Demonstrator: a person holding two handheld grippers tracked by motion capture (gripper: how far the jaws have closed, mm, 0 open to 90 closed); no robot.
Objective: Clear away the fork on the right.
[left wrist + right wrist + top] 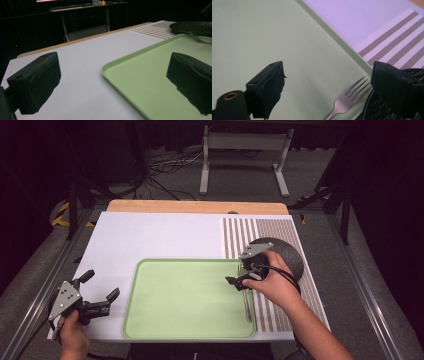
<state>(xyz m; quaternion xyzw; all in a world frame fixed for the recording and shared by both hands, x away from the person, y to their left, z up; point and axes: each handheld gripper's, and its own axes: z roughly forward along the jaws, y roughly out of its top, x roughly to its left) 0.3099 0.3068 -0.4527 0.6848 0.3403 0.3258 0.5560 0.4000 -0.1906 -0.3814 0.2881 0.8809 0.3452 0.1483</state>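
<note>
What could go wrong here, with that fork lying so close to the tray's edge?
The fork lies flat on the green tray, so the open right gripper may slide off it rather than grip. It also sits beside the dark plate, which the jaws could bump. The left gripper hangs open over the tray's rim and might nudge it.

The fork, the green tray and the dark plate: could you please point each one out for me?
fork (342, 103), right gripper view, at the base of its tines.
green tray (185, 292), high view, on its bare floor.
dark plate (291, 255), high view, on its right part.
</note>
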